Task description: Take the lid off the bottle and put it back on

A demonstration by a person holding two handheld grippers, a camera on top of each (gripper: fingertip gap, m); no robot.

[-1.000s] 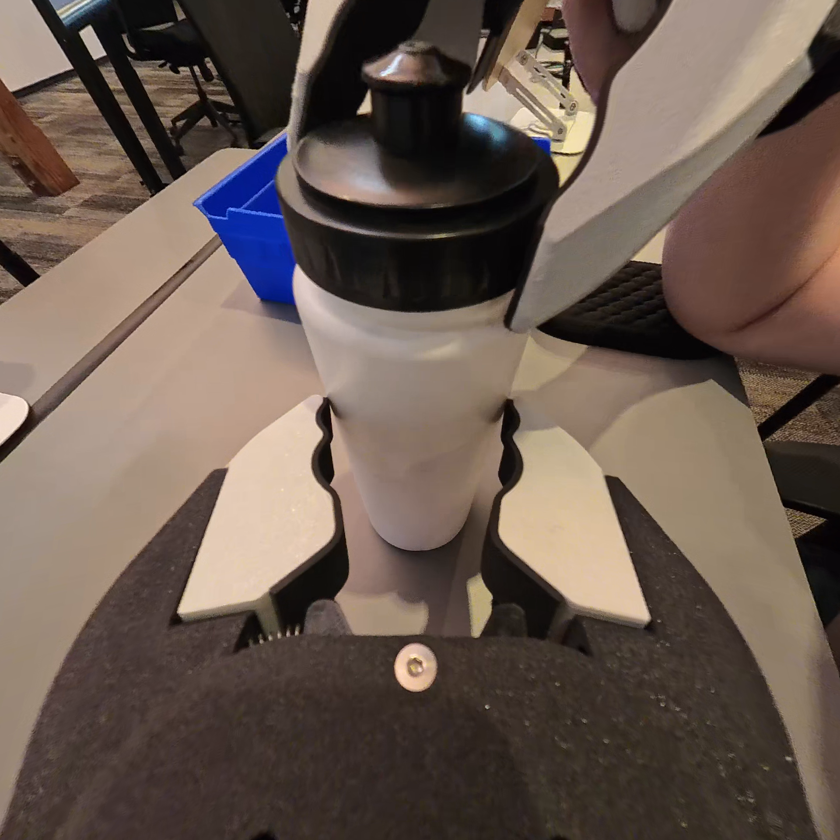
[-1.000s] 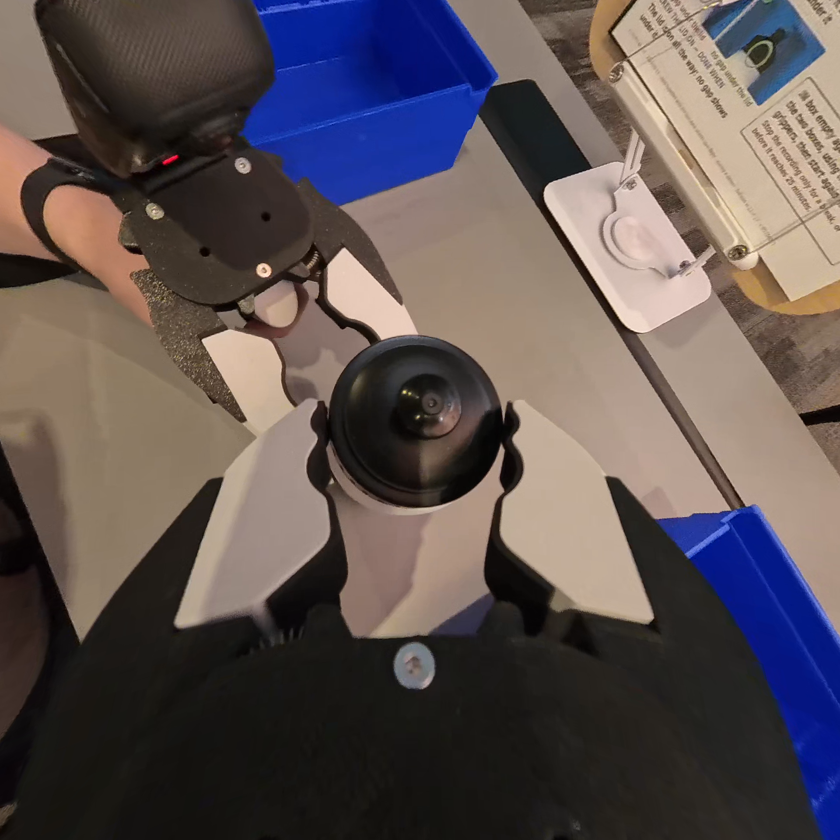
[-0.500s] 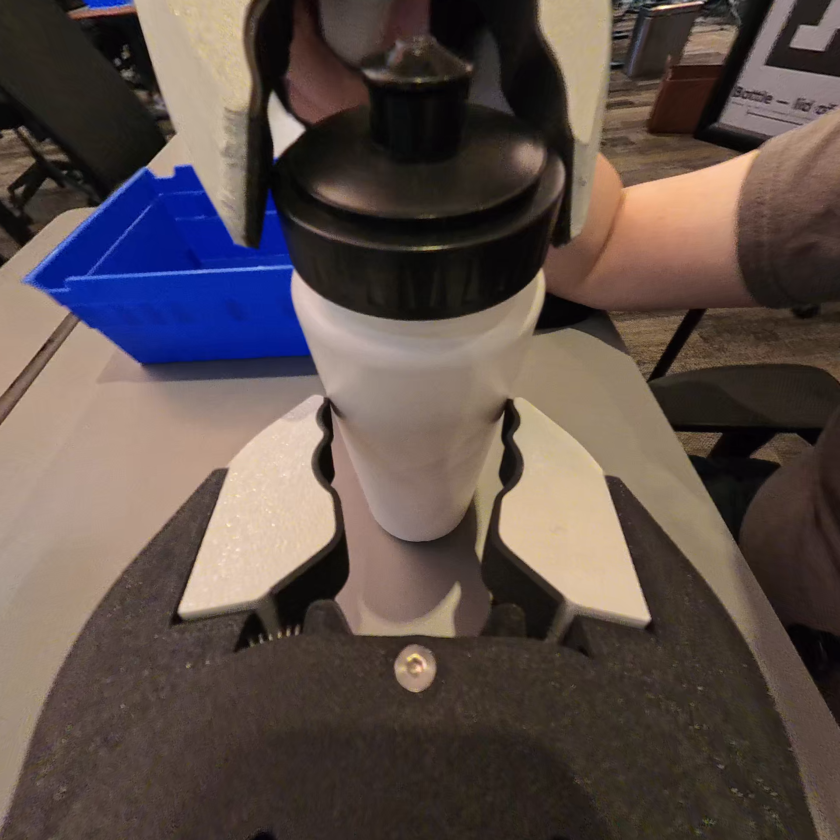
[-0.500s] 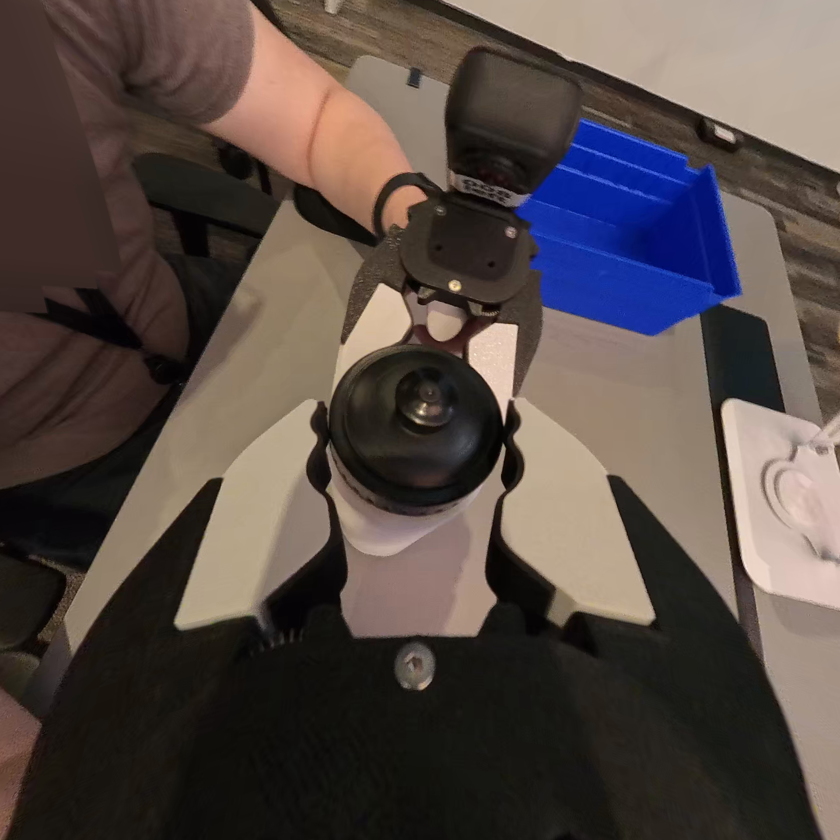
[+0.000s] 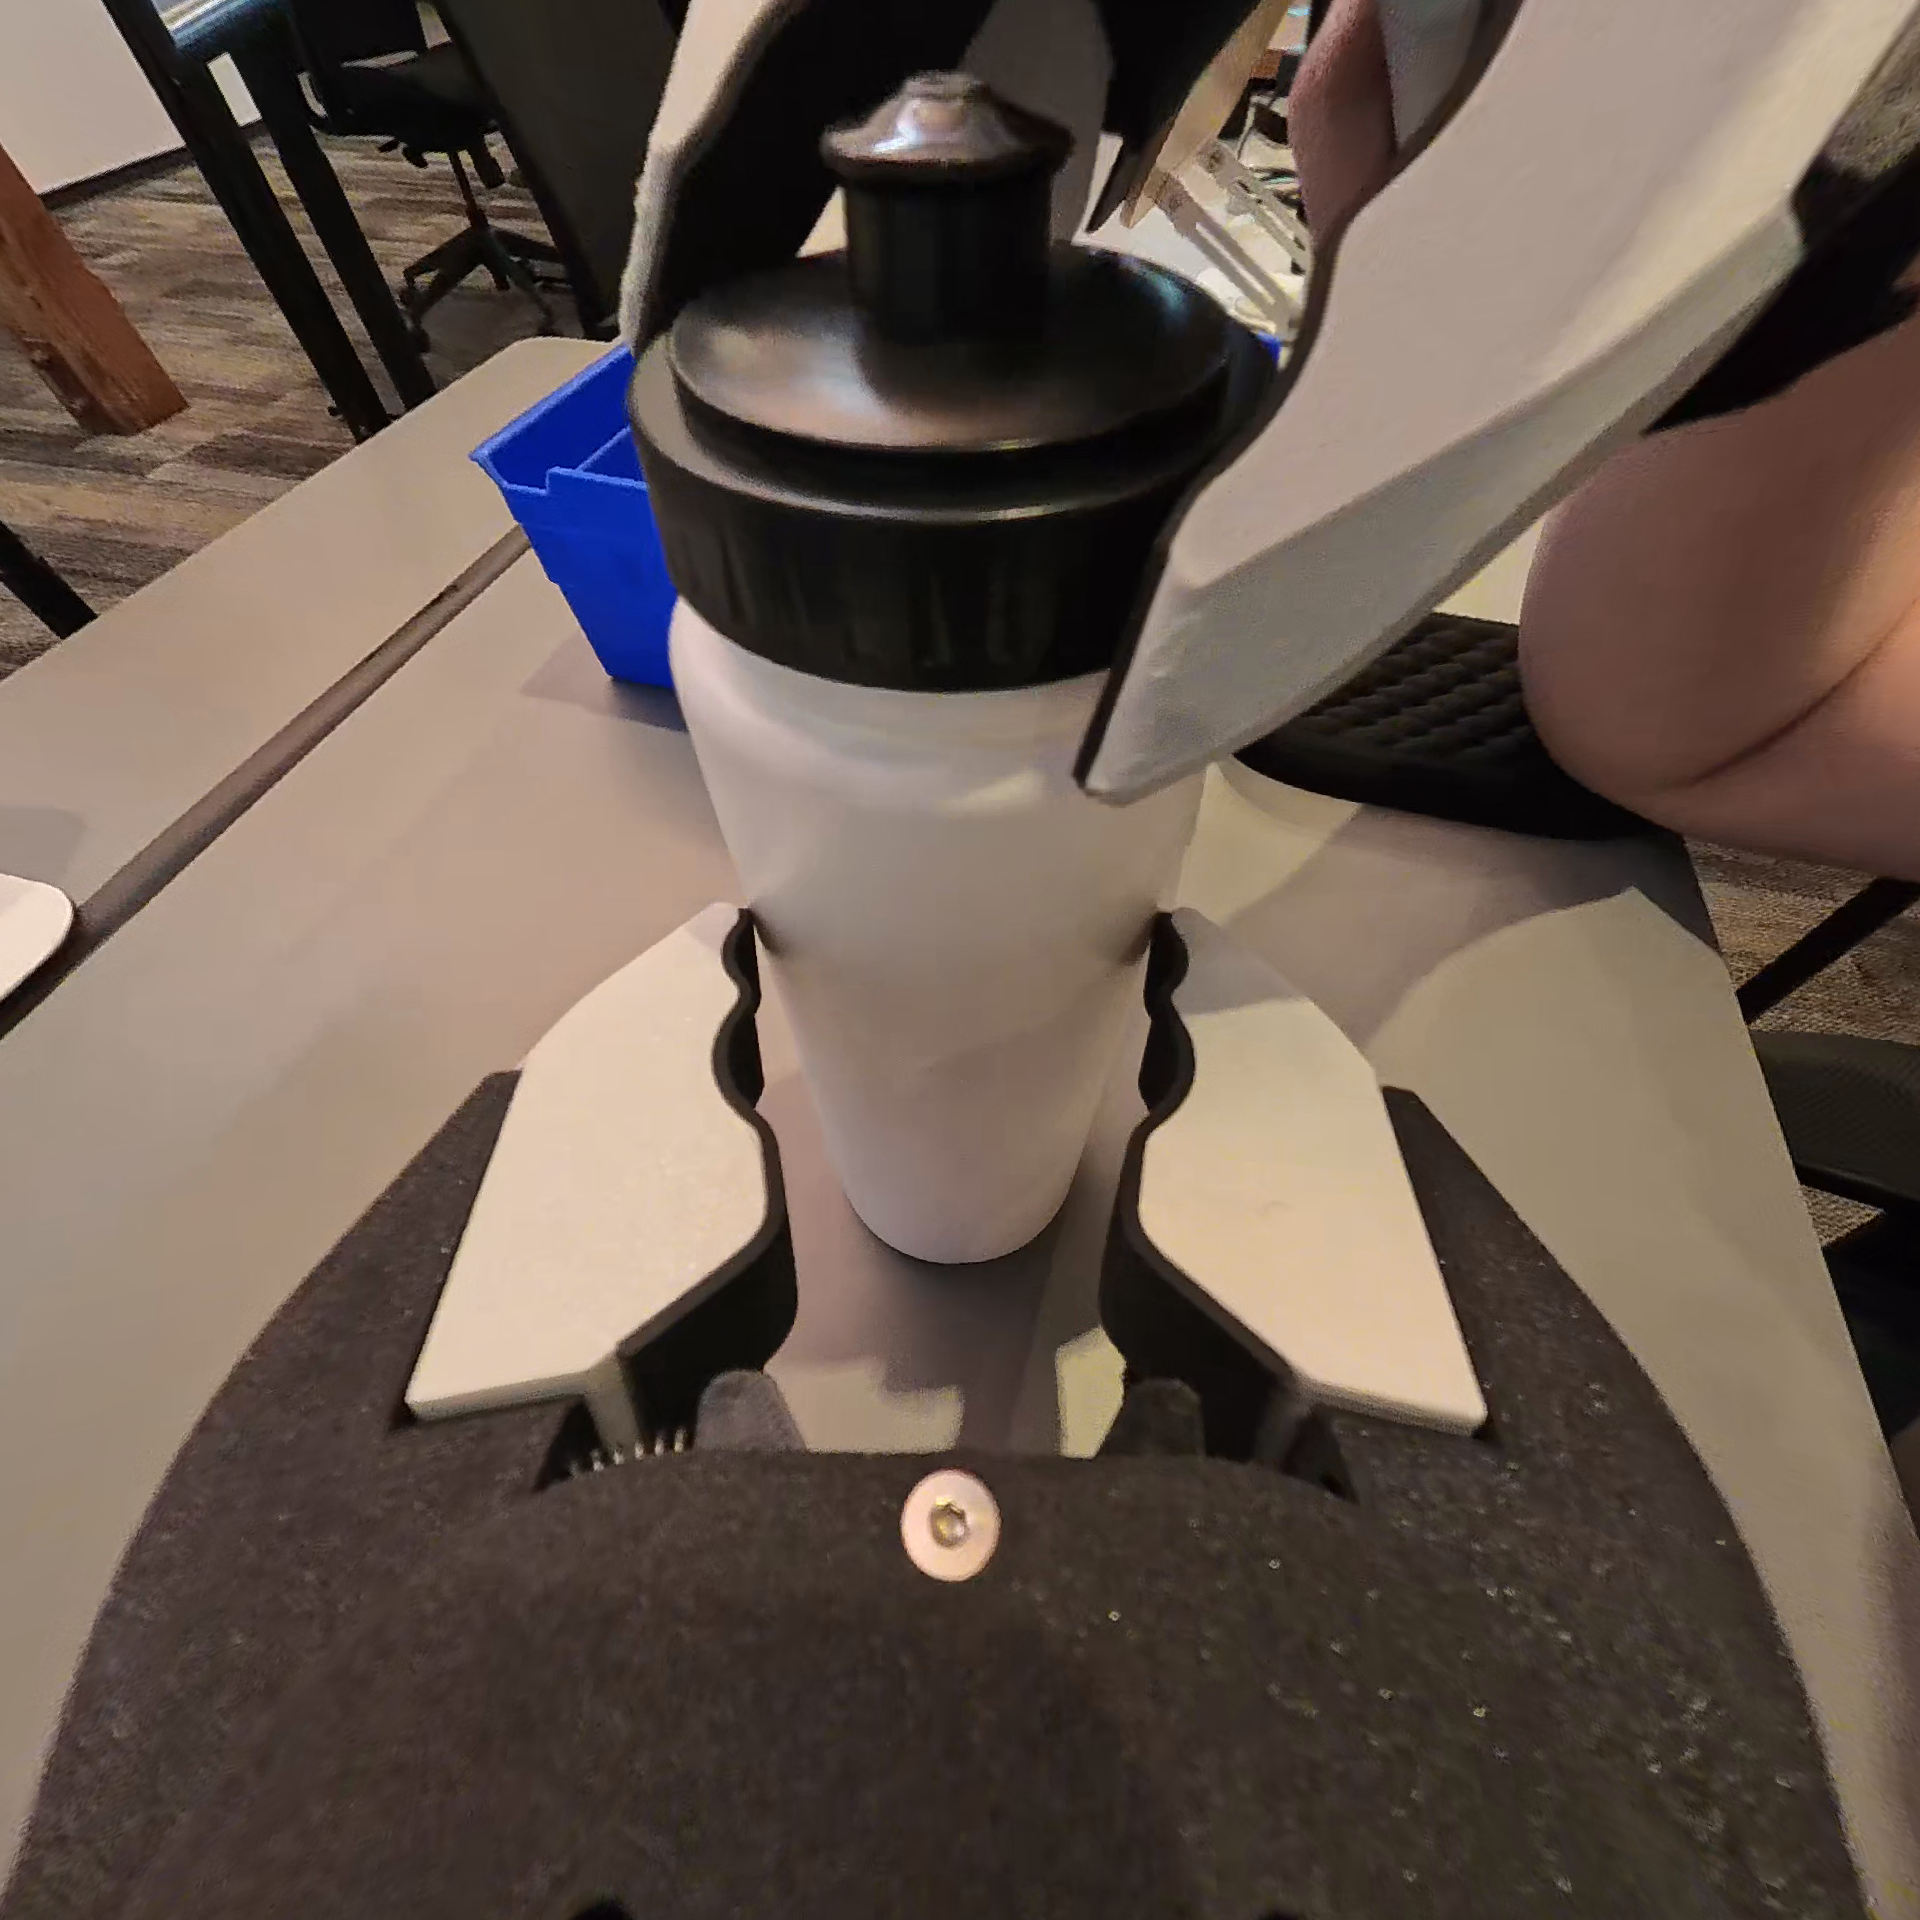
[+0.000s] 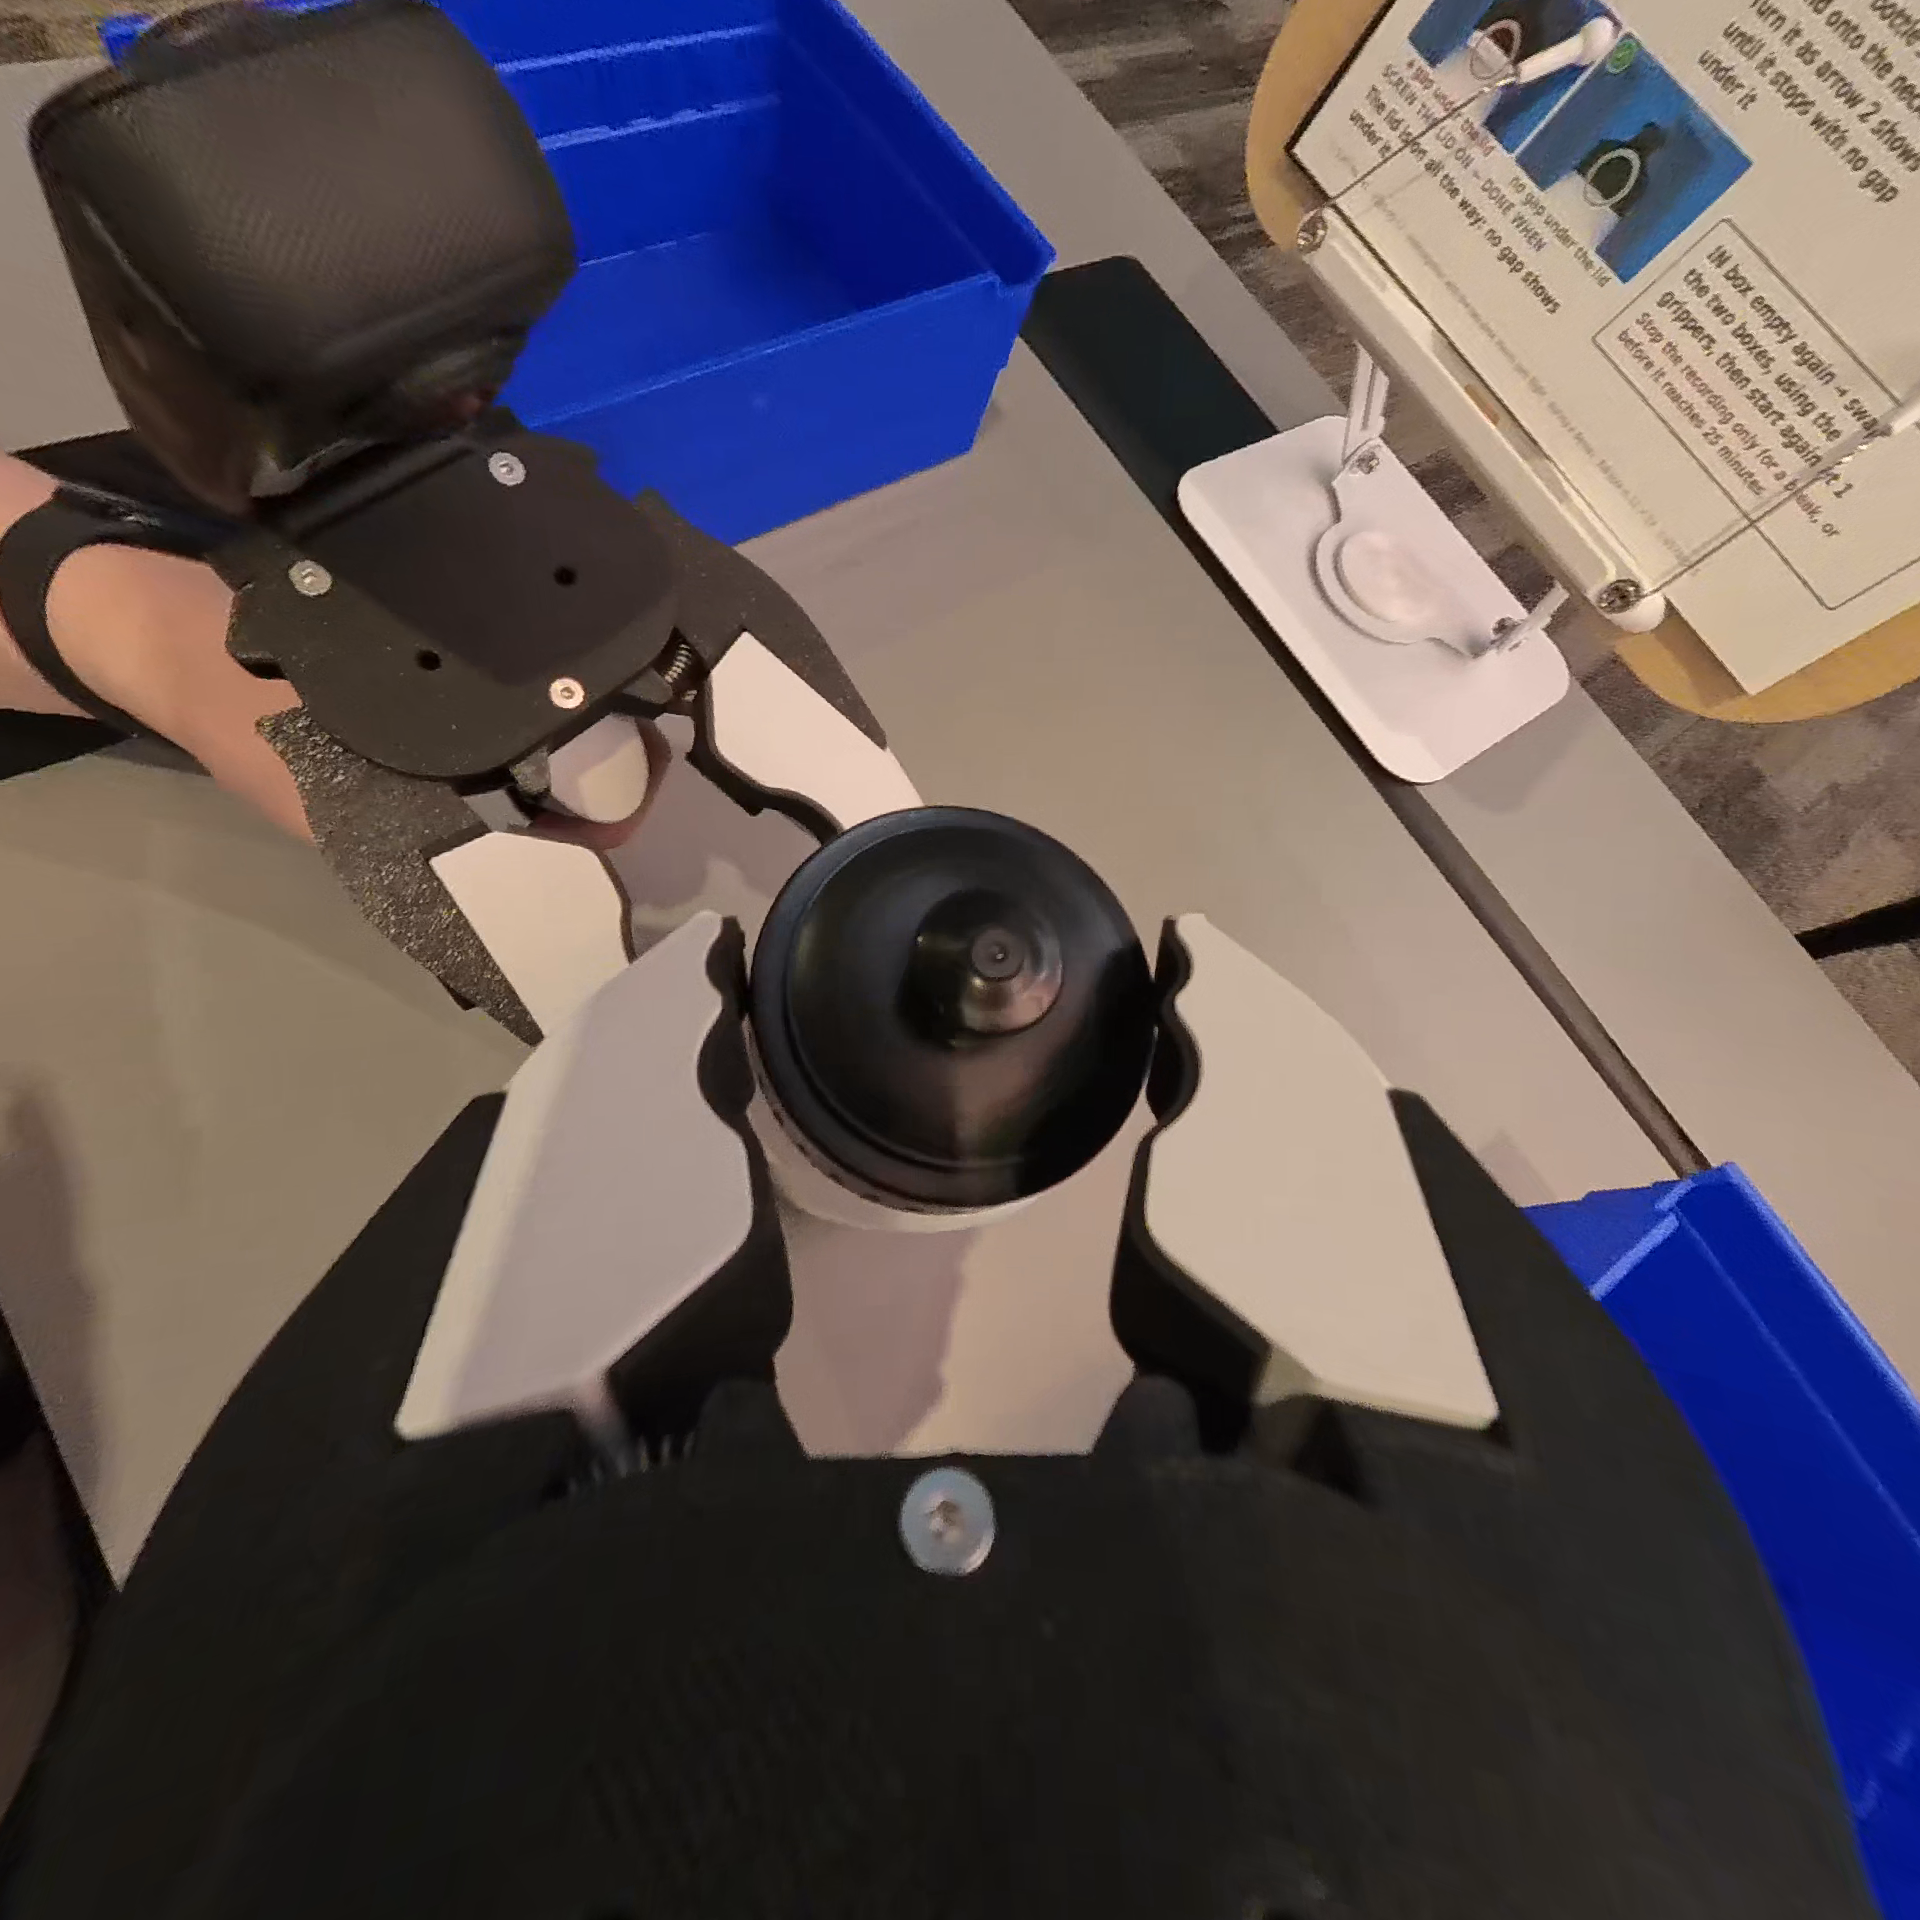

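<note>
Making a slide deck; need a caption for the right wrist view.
Right gripper clamps the black lid from above while left gripper holds the white bottle.

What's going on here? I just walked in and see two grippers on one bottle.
A person holds the white bottle upright on the grey table with the left gripper clamped round its body. The right gripper grips the black lid from above. The lid is on the bottle.
</note>
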